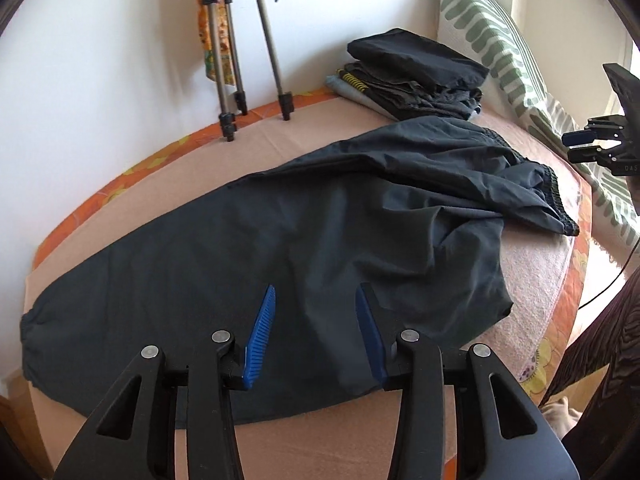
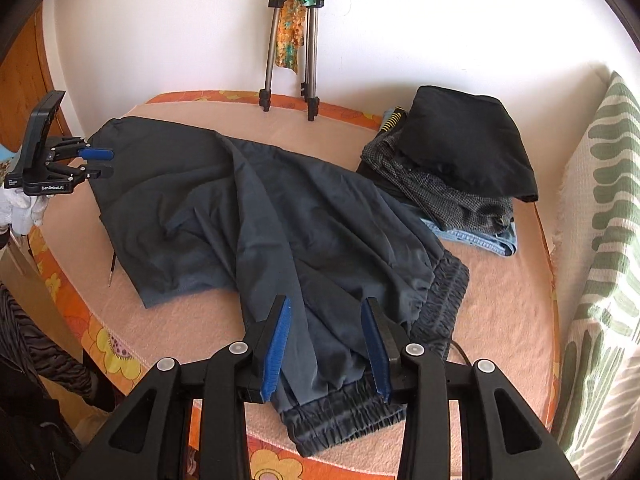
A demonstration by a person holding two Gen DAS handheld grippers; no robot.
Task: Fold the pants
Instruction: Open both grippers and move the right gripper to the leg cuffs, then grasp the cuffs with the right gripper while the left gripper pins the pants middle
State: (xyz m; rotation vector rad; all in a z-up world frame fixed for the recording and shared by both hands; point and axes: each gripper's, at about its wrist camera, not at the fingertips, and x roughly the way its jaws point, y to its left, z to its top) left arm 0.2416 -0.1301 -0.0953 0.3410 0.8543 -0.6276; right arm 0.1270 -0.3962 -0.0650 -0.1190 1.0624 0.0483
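In the left wrist view the left claw (image 1: 316, 300) hovers part open and empty over the dark pants (image 1: 280, 248) spread across the bed (image 1: 532, 292), and in the right wrist view the right claw (image 2: 326, 312) hangs part open, gripping nothing, above their near waistband (image 2: 348, 412).

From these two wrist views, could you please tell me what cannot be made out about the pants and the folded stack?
- Pants: the near hem in the left wrist view is covered by the left gripper.
- Waistband: partly behind the right gripper in the right wrist view.
- Folded stack: the lower garments are covered by the black one on top, so their number is unclear.
- Tripod: its top is cut off by the frame edge.
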